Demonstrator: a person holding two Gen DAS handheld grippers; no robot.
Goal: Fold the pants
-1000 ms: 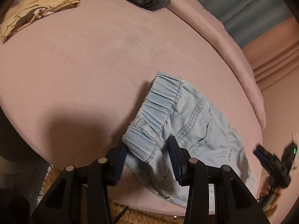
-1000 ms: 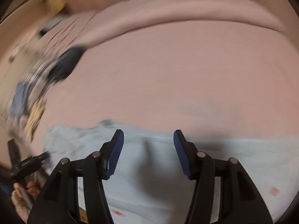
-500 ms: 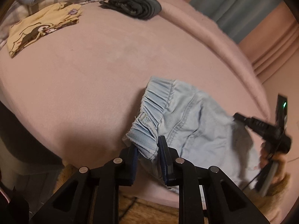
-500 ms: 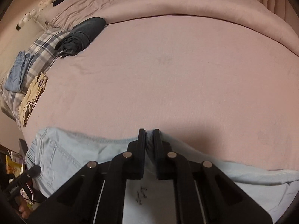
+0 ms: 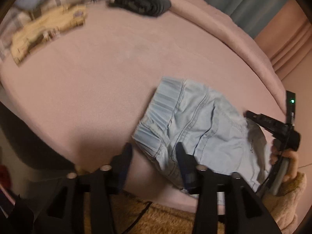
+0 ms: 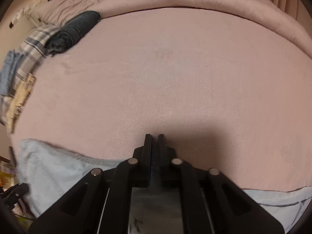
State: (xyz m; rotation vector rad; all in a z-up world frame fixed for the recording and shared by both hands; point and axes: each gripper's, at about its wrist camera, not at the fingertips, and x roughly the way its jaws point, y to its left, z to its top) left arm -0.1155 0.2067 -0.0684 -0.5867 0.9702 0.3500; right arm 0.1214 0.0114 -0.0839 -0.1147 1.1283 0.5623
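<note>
Waistband of pants (image 5: 156, 120) has been released: left gripper (image 5: 154, 156) jaws are opening, cloth between them unpressed. Right gripper (image 6: 155, 142) was closed on leg fabric; refolding is judged pending.

The right claw (image 6: 155, 136) points down at the pink bed (image 6: 165, 74), its jaws nearly together and opening slightly; whether cloth lies between them cannot be told. The light blue pants (image 6: 54, 165) lie along the bed's near edge, passing under the claw. At the bed's far left corner rests a dark rolled garment (image 6: 76, 31), beside a plaid cloth (image 6: 35, 41).
</note>
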